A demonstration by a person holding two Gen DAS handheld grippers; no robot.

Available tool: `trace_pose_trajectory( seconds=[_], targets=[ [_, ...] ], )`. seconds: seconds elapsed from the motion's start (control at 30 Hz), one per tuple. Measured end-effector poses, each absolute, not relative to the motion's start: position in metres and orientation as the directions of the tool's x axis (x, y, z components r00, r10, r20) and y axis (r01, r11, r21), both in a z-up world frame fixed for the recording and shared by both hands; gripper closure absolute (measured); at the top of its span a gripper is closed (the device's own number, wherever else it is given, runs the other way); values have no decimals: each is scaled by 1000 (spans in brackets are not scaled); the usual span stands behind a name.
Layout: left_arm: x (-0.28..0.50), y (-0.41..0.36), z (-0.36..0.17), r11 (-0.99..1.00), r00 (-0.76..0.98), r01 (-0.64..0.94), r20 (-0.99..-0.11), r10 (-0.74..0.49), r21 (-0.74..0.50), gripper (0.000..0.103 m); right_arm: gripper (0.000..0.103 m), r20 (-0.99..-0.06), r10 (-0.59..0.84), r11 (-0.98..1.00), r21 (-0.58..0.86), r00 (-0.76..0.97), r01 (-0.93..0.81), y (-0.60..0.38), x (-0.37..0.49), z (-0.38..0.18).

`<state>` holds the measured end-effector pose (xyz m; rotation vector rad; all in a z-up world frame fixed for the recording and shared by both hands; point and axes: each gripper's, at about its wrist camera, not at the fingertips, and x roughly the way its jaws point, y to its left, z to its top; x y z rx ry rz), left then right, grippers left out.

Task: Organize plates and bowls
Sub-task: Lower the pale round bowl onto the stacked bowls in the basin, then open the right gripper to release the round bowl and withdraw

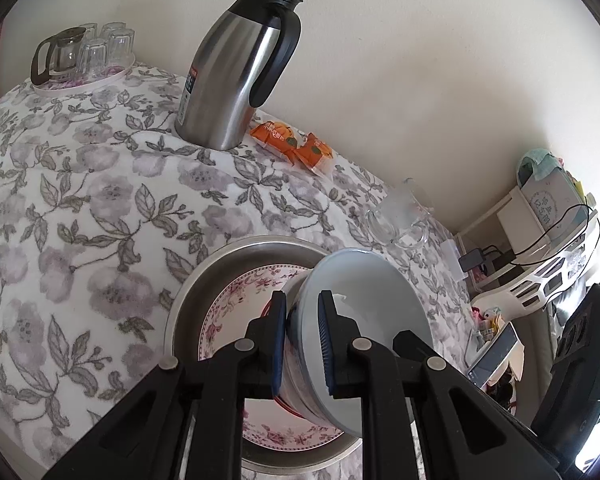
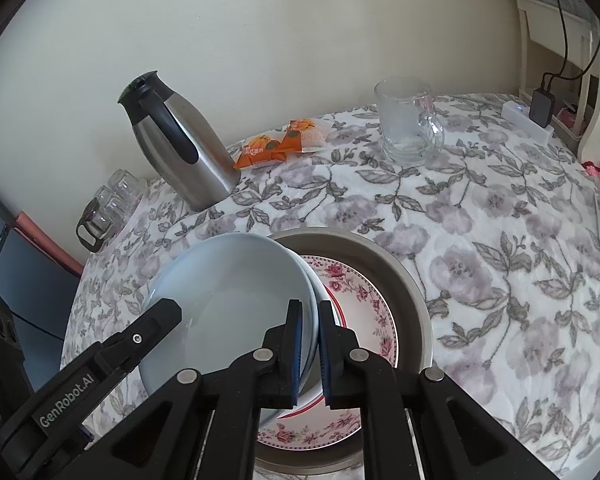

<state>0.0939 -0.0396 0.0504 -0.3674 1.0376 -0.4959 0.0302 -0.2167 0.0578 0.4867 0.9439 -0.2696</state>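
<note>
A pale blue bowl (image 1: 372, 300) (image 2: 228, 300) hangs tilted over a pink-flowered plate (image 1: 236, 304) (image 2: 364, 300) that lies in a round metal basin (image 1: 204, 276) (image 2: 404, 280) on the floral tablecloth. My left gripper (image 1: 302, 298) is shut on one side of the bowl's wall, one pad inside and one outside. My right gripper (image 2: 309, 305) is shut on the opposite rim. A second, whiter rim shows just under the blue one in the right wrist view. One of the left gripper's fingers (image 2: 156, 320) reaches over the bowl's left edge there.
Along the wall behind the basin stand a steel thermos jug (image 1: 236, 72) (image 2: 180, 148), orange snack packets (image 1: 296, 148) (image 2: 276, 144) and a glass mug (image 1: 400, 220) (image 2: 408, 124). A tray of glasses with a glass teapot (image 1: 84, 56) (image 2: 108, 208) fills the far corner. A cluttered white shelf (image 1: 548, 280) borders the table's right end.
</note>
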Motion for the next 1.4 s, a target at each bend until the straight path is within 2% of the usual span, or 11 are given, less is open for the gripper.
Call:
trace_pose_trajectory(
  seconds=[0.13, 0.23, 0.57, 0.87, 1.4],
  targets=[
    [94, -41, 49, 832, 419, 216, -721, -551, -511, 87, 89, -826, -39, 862, 256, 562, 436, -218, 30, 60],
    [94, -40, 50, 834, 427, 216, -719, -549, -508, 90, 89, -821, -34, 861, 266, 570, 434, -221, 29, 61],
    [95, -37, 49, 834, 430, 204, -719, -546, -512, 90, 89, -806, -21, 843, 304, 592, 444, -230, 24, 63],
    [94, -36, 51, 835, 434, 203, -717, -545, -512, 90, 95, -794, 37, 824, 368, 607, 431, -236, 25, 50],
    [90, -34, 62, 845, 451, 201, -719, -529, -496, 90, 91, -799, -8, 844, 317, 601, 432, -232, 21, 62]
  ],
)
